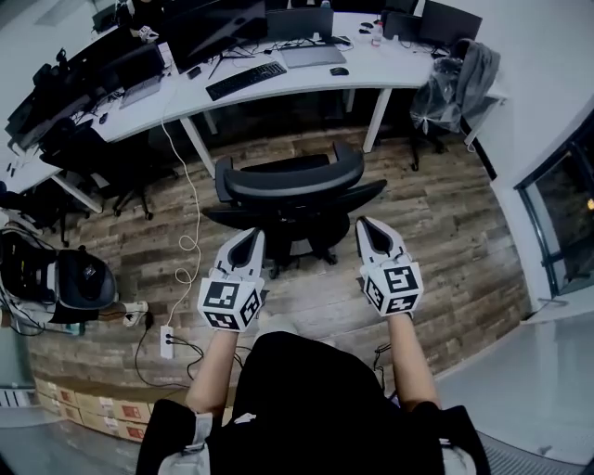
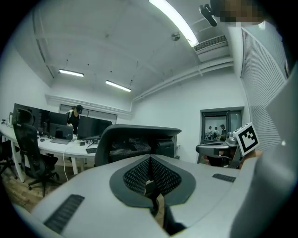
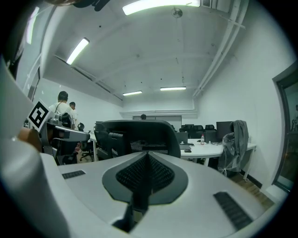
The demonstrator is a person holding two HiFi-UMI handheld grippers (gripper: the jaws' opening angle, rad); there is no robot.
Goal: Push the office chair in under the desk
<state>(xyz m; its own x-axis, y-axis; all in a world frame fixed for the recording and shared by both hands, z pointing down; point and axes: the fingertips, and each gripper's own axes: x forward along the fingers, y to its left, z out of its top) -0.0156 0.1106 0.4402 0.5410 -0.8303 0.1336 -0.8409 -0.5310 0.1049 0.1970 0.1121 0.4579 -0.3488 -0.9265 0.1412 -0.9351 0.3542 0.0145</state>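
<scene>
A black office chair [image 1: 292, 190] stands on the wood floor, its back towards me, a short way out from the curved white desk [image 1: 306, 79]. My left gripper [image 1: 249, 239] is shut and empty, its tip just short of the chair back's left part. My right gripper [image 1: 368, 225] is also shut and empty, near the chair's right armrest. The chair back [image 2: 139, 142] fills the middle of the left gripper view, and the chair back [image 3: 137, 135] rises just beyond the closed jaws in the right gripper view. Whether either tip touches the chair I cannot tell.
On the desk lie a keyboard [image 1: 246, 80], a laptop [image 1: 311, 56] and monitors [image 1: 218, 23]. A chair draped with a grey jacket [image 1: 455, 79] stands at the right. A white cable and power strip [image 1: 167, 340] lie on the floor at the left, near a black bag [image 1: 83, 278].
</scene>
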